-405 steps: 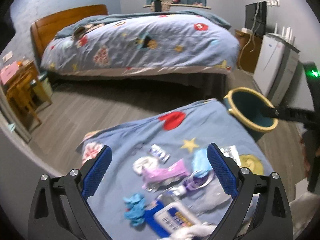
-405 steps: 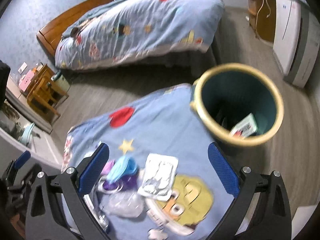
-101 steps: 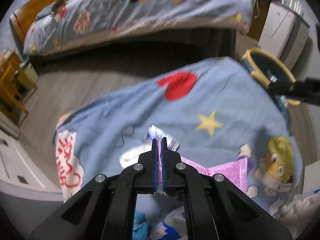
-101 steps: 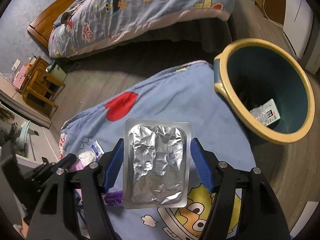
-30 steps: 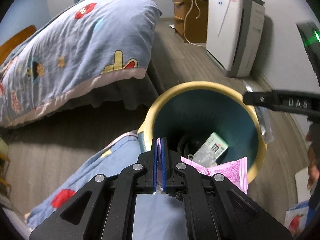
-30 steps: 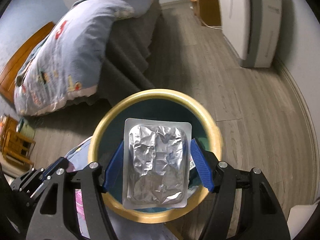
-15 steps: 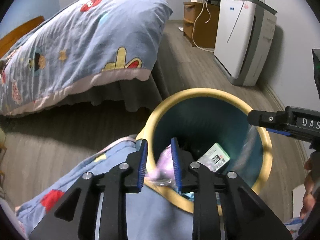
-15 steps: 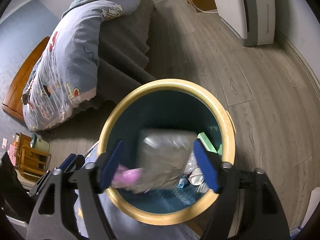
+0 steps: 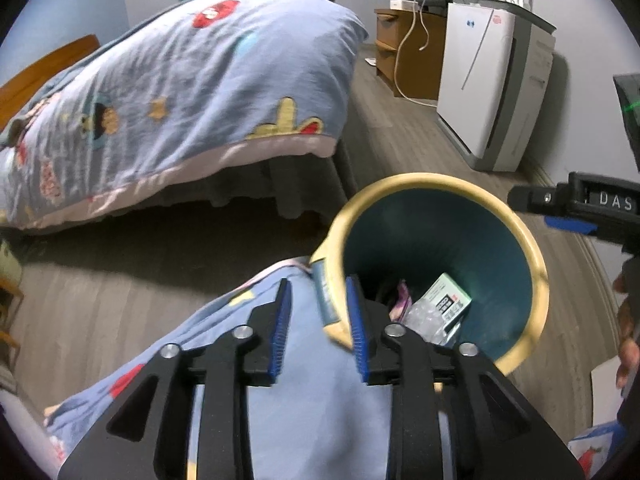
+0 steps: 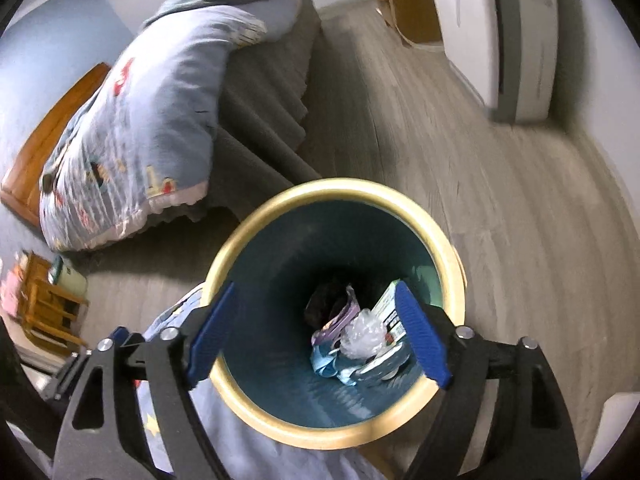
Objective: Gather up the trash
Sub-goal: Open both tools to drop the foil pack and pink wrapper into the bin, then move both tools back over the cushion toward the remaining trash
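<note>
A teal trash bin with a yellow rim [image 9: 538, 276] [image 10: 256, 232] stands beside the blue cartoon blanket [image 9: 320, 412]. Inside lie a purple wrapper [image 10: 340, 320], a crumpled clear packet [image 10: 362, 336], a green-and-white box [image 9: 446, 300] and a foil pack [image 10: 380, 364]. My left gripper [image 9: 318, 328] is open and empty, straddling the bin's near rim. My right gripper [image 10: 316, 336] is open wide and empty, right above the bin's mouth.
A bed with a blue cartoon duvet [image 9: 180, 80] stands behind the bin. A white air purifier [image 9: 492, 92] and a wooden cabinet [image 9: 404, 52] stand along the right wall. A small wooden stool [image 10: 44, 308] is at the far left. Grey wood floor surrounds the bin.
Both grippers opened over the bin. The purple wrapper dropped from the left one and the foil pack from the right one; both now lie in the bin.
</note>
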Demonstrator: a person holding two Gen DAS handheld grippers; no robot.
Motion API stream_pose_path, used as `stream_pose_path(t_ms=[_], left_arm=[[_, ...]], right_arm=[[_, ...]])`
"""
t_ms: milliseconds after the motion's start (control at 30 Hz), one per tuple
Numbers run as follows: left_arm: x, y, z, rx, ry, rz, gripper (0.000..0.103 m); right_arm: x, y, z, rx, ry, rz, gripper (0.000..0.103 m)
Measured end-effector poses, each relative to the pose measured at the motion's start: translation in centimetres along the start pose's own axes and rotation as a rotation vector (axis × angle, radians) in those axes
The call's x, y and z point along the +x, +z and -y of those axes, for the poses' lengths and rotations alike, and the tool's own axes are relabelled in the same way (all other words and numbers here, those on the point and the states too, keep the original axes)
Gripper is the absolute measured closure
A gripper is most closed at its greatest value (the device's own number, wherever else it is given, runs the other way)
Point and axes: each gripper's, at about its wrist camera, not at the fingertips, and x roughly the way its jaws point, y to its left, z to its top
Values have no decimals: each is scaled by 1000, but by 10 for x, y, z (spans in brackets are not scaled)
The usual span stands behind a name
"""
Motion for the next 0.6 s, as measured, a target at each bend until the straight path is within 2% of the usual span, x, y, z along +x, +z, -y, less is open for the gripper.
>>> stream_pose_path(t_ms=[100, 267, 367, 467, 600], left_arm=[[-23, -9, -14, -40, 8, 10, 48], [-65, -30, -41, -123, 45, 6, 31], [-97, -44, -55, -156, 59, 27, 26], [-128, -59, -69, -166, 76, 44, 24], [-169, -82, -90, -172, 113, 75, 21]], right_arm=[[-17, -9, -25, -98, -22, 36, 14], [-46, -29, -63, -190, -12, 56, 11], [-67, -41, -80, -199, 21, 85, 6], [-85, -55, -99, -223, 51, 108, 6], [-101, -76, -122, -287, 49, 117, 6]])
